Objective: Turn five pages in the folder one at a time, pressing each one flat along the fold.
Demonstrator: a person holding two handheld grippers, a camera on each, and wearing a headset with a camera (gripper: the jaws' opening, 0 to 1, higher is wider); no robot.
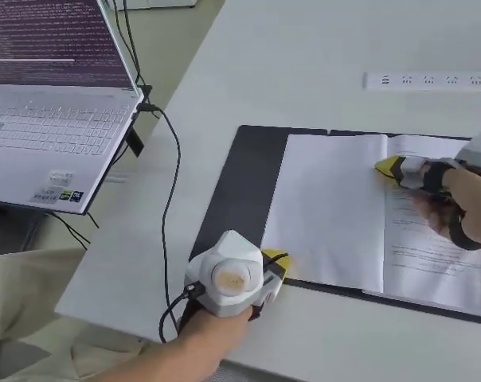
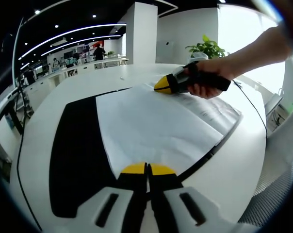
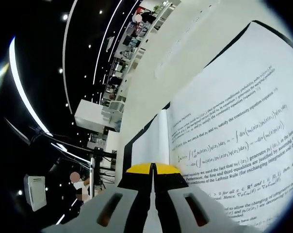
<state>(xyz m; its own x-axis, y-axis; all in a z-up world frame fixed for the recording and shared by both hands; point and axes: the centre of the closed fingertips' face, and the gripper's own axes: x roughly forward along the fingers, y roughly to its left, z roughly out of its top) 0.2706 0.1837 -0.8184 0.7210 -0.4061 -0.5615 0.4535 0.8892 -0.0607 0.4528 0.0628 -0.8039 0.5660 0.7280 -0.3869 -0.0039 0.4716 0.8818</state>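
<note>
Head view: folder (image 1: 240,183) lies open on the table (image 1: 304,48). The right gripper (image 1: 382,167), jaws closed and empty, presses the fold. The left gripper (image 1: 275,260), likewise closed, rests at the turned page (image 1: 328,207). Next, probably, comes a slide down the fold.

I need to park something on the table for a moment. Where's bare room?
Widest: the table between the folder and the power strip. Also the near table edge in front of the folder. Crowded by the laptop and cable.
</note>
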